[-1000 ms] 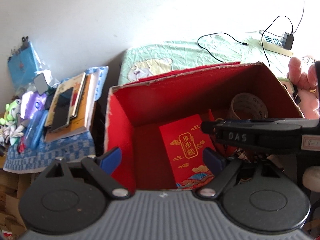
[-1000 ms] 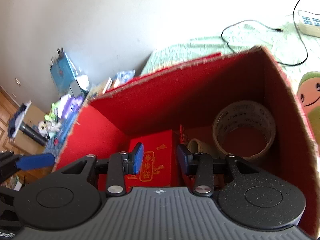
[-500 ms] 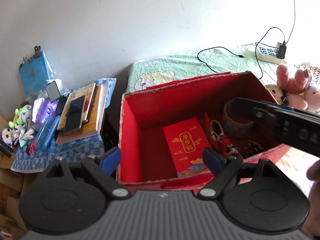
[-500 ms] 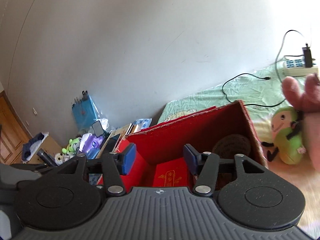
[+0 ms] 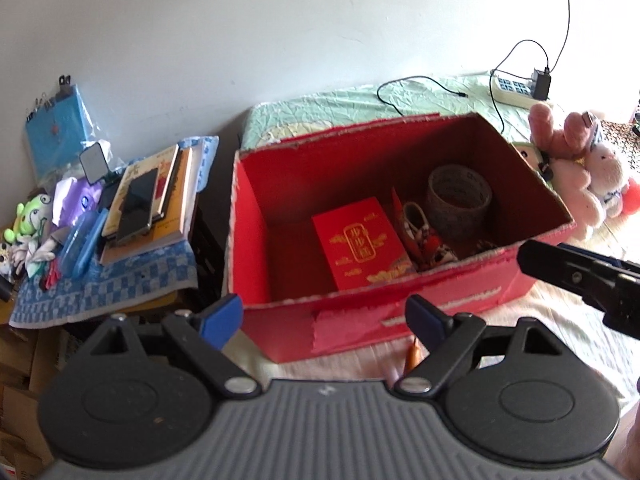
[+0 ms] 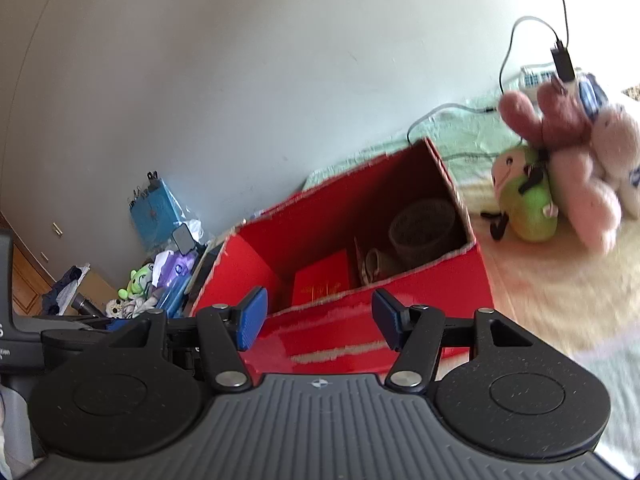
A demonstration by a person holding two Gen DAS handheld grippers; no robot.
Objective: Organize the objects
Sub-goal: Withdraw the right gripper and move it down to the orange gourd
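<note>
Over on the left, books (image 5: 160,196) and small toys (image 5: 28,220) crowd a blue checked cloth (image 5: 120,276). The left tool (image 5: 324,316) hangs wide and empty before the red box (image 5: 400,312) on the bed. Inside lie a red packet (image 5: 360,244) and a tape roll (image 5: 460,200). The right tool (image 6: 316,320), its jaws just opened with nothing between them, sits near the box front. Plush toys (image 5: 576,176) rest just right of the box.

A plain pale wall (image 5: 280,40) stands behind the bed (image 5: 440,96), whose green sheet catches strong daylight at its far right corner. A wooden door (image 6: 24,280) shows far left.
</note>
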